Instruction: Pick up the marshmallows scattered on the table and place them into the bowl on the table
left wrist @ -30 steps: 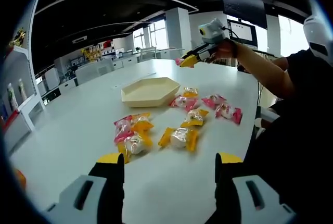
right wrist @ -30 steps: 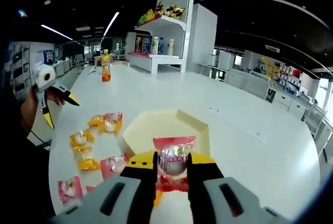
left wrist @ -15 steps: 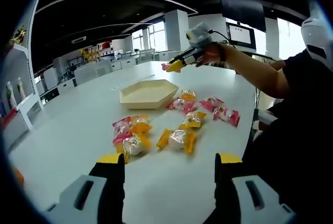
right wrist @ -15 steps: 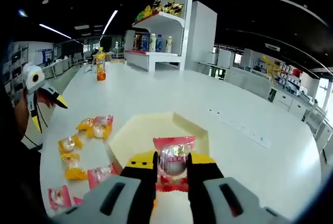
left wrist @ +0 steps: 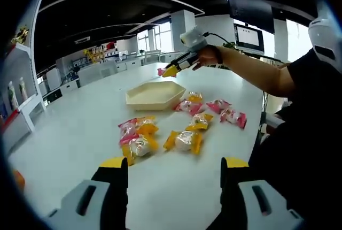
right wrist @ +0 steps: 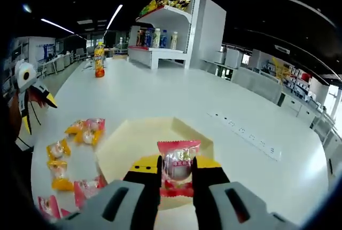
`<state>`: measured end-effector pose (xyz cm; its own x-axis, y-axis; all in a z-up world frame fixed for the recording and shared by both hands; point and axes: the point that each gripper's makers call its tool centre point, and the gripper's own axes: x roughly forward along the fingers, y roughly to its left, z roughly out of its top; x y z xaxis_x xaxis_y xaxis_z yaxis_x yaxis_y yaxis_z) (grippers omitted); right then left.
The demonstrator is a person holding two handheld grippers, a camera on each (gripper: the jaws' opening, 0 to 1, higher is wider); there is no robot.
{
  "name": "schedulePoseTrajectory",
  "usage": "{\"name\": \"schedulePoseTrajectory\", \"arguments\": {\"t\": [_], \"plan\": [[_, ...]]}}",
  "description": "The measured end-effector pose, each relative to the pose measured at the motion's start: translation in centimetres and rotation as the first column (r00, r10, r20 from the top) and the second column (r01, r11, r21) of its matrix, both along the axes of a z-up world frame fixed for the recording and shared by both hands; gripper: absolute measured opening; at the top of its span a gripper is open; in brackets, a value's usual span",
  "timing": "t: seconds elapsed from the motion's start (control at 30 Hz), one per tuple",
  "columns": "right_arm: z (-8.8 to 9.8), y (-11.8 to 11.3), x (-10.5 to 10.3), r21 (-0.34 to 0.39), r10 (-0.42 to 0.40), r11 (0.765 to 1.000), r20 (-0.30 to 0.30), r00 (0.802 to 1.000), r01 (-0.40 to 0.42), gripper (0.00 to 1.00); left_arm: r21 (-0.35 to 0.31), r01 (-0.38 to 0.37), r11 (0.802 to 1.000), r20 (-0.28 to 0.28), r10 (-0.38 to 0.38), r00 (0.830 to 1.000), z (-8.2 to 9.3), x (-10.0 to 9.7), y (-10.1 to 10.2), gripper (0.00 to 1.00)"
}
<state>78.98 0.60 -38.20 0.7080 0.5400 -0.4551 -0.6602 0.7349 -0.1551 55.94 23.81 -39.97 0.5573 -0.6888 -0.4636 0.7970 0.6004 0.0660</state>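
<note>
Above white table [left wrist: 80, 123]: right gripper [right wrist: 176, 168] clamped on marshmallow [right wrist: 177, 167], seemingly over bowl [right wrist: 133, 144]; left gripper [left wrist: 173, 161] apart.

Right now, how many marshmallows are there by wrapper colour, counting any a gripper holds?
Yellow marshmallows on the table: 5
Pink marshmallows on the table: 4
Pink marshmallow in the right gripper: 1
Total: 10

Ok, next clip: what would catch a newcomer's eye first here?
Probably the pink-wrapped marshmallow pinched in the right gripper, held above the cream hexagonal bowl. Next, the bright scatter of yellow and pink wrapped marshmallows on the white table, between the bowl and the open left gripper. An orange drink bottle stands alone at the table's far end.
</note>
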Motion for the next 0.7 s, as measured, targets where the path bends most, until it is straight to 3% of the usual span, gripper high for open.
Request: {"name": "schedulePoseTrajectory", "arguments": {"t": [0.23,0.7], "plan": [[-1.3,0.4,0.9,0.002,-0.036,0.999,-0.029,0.999,0.036,0.22,-0.002,-0.005,1.000,0.005,0.005,1.000,0.3,0.2,0.2,0.69],[-2.5,1.7,2.6,0.045,-0.051,0.998,-0.031,0.998,0.052,0.22,0.003,-0.014,1.000,0.001,0.014,1.000,0.3,0.1,0.9,0.69]]}}
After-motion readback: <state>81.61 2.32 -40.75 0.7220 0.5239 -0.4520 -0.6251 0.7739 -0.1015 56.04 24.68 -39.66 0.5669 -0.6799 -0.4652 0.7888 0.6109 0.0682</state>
